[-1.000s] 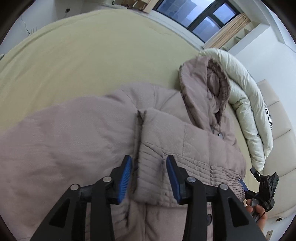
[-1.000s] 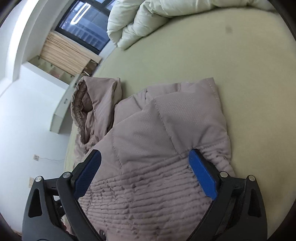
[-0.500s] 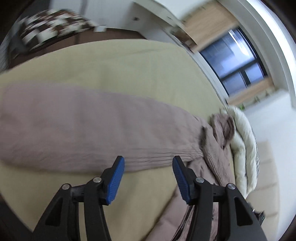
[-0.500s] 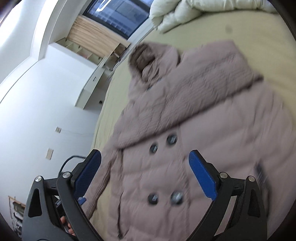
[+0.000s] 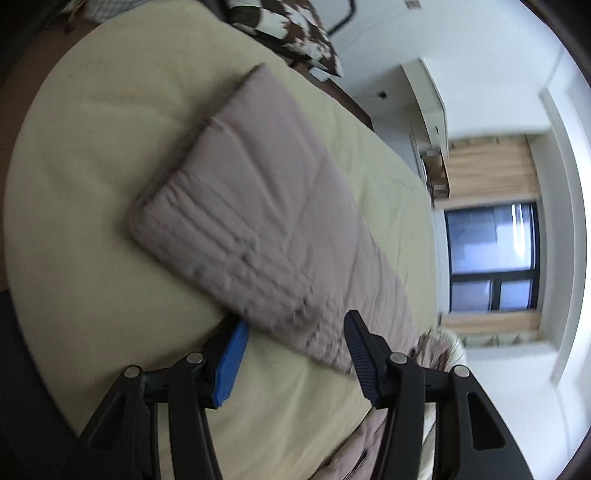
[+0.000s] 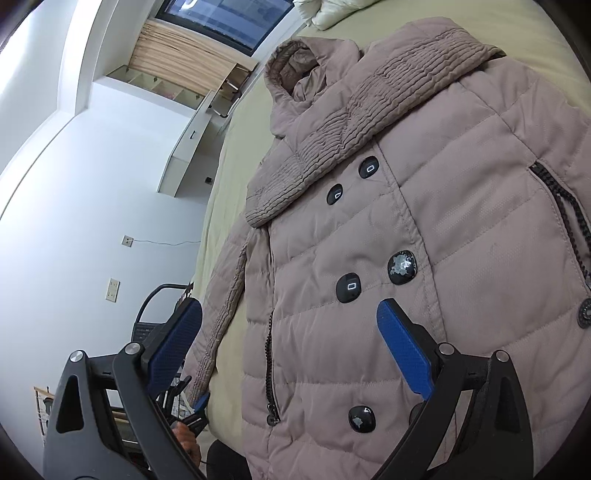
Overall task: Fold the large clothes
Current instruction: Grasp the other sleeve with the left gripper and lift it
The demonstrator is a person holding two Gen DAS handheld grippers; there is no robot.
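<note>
- The coat [image 6: 388, 229], a taupe quilted one with a hood [image 6: 295, 62], lies front-up on the bed [image 6: 221, 177], hood toward the window end.
- The right wrist view shows its front: dark buttons [image 6: 349, 288] in two columns, a zip [image 6: 269, 365] running down beside them, and a pocket zip [image 6: 565, 206] at the right.
- One sleeve [image 6: 369, 110] is folded across the chest below the hood; the other sleeve lies along the bed's left edge, its cuff near the bed's near edge.
- The left wrist view, blurred, shows only that long sleeve [image 5: 266, 206] stretched over the bare bed [image 5: 92, 184], cuff end toward the bed's far edge where a patterned pillow [image 5: 291, 29] sits.
- That view alone shows the window [image 5: 491, 254] side-on; the front buttons do not show there.
- The left gripper [image 5: 295, 350] has its jaws wide apart over the sleeve, clamping nothing; whether they touch the fabric I cannot tell.
- The right gripper [image 6: 291, 343] hovers with jaws wide apart above the coat's lower front, holding nothing.
- Only the right wrist view catches the left gripper, low by the sleeve's cuff.
</note>
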